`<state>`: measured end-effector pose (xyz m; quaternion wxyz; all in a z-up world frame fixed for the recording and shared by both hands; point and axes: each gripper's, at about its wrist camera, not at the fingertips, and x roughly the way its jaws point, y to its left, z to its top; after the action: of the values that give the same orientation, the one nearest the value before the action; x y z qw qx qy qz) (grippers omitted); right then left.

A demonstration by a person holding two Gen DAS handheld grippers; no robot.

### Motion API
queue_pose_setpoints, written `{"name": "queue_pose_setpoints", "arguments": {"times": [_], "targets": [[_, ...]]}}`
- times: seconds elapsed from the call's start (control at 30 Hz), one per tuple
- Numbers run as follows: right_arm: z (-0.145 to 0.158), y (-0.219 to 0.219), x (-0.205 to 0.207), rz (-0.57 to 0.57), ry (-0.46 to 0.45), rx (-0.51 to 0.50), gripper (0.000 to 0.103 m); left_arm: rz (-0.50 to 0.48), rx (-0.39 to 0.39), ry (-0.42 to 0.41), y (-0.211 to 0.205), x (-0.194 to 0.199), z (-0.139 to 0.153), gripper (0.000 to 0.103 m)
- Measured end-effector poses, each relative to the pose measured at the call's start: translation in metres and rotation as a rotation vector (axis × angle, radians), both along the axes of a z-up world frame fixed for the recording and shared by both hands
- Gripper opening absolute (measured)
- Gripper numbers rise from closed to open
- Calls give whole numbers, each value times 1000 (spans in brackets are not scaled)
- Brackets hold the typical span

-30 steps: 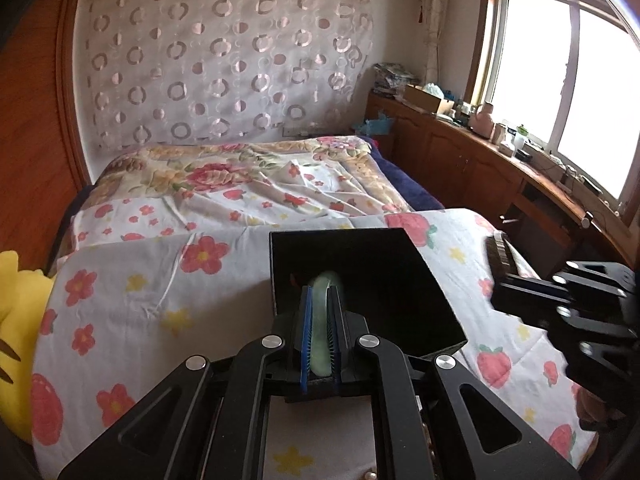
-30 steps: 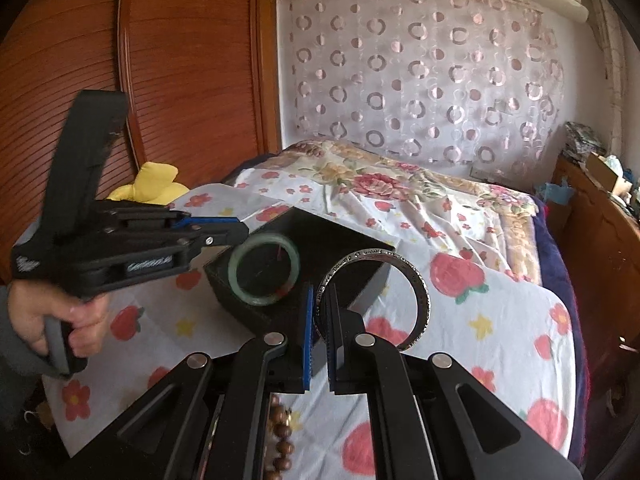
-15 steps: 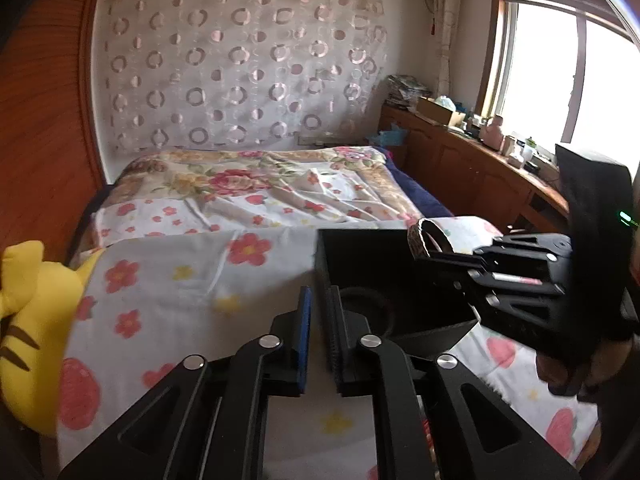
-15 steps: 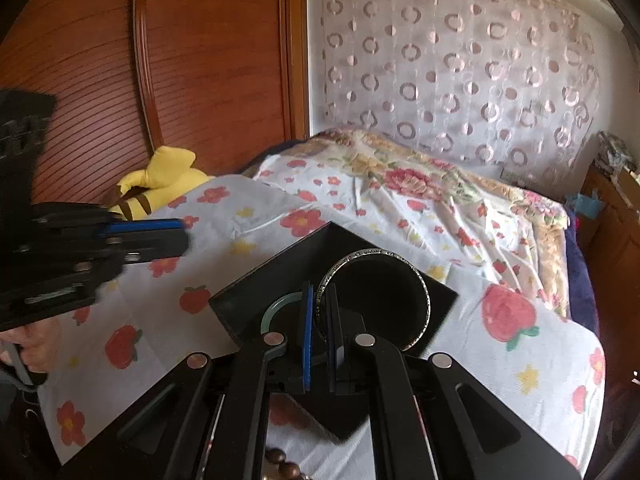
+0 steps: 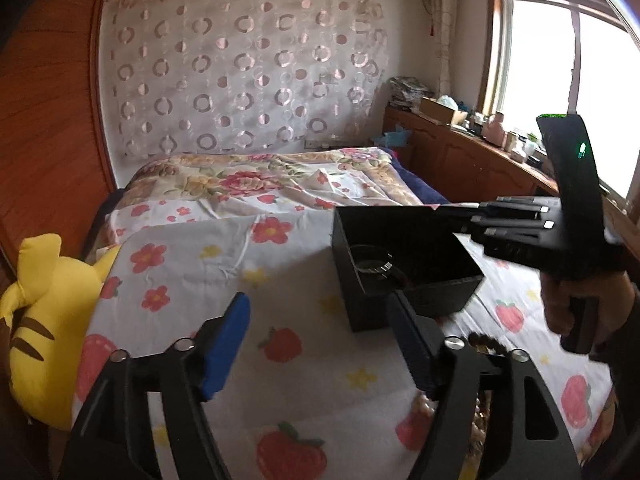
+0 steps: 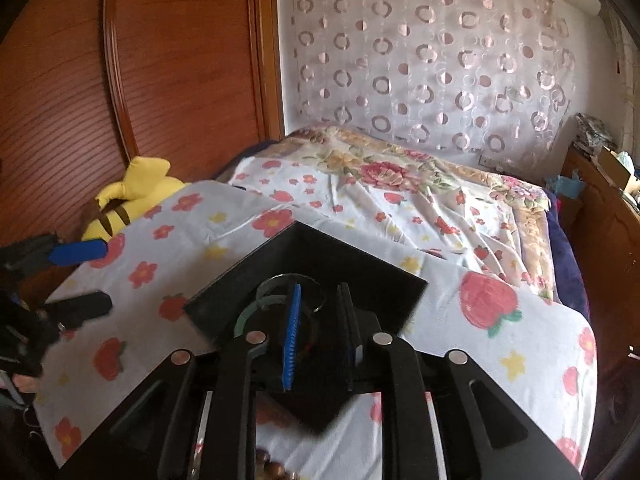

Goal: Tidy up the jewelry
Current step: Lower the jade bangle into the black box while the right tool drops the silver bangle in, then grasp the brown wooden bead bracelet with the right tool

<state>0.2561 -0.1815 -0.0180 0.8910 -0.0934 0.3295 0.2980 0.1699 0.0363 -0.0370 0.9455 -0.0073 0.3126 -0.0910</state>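
Both jaws stand apart and hold nothing.

The left gripper [image 5: 320, 344] hovers over the floral sheet [image 5: 200, 264] beside the black box [image 6: 320, 252]; the right gripper [image 6: 320, 320] hangs over the box, where the green jade bangle [image 6: 248, 312] and silver bangle [image 5: 374, 262] lie. Brown beads [image 6: 272, 468] lie on the sheet near the box.

Black open box [image 6: 360, 272] sits on the bed, near its foot edge. Inside it lie flat a pale green bangle [image 6: 246, 312] and a silver bangle [image 5: 374, 266], overlapping.
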Motion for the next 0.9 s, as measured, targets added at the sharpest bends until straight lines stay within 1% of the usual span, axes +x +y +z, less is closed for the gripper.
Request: {"name": "queue_pose_setpoints", "arguments": {"times": [0.03, 0.07, 0.1, 0.2, 0.3, 0.4, 0.53, 0.7, 0.8, 0.9], "targets": [[4, -7, -8, -1, -8, 8, 20, -8, 2, -2, -3, -5, -1, 75], [7, -13, -16, 0, -14, 16, 20, -12, 3, -4, -5, -9, -2, 80], [8, -16, -21, 0, -17, 19, 20, -17, 3, -8, -8, -14, -4, 83], [9, -33, -49, -5, -27, 21, 20, -33, 7, -12, -16, -28, -8, 85], [4, -42, -66, -4, -9, 17, 20, -46, 10, -10, -24, -40, -12, 86], [-12, -51, -82, -4, 40, 3, 20, -57, 9, -4, -31, -52, -17, 87], [-37, -53, -91, -9, 100, -33, 20, -70, 10, 6, -38, -66, -24, 87], [-63, -49, -88, -1, 174, -81, 20, -76, 0, 37, -42, -79, -37, 88], [-70, -47, -87, -1, 193, -101, 20, -71, 13, 51, -43, -84, -44, 88], [-74, -45, -83, 2, 199, -115, 20, -70, 6, 63, -43, -87, -47, 88]]}}
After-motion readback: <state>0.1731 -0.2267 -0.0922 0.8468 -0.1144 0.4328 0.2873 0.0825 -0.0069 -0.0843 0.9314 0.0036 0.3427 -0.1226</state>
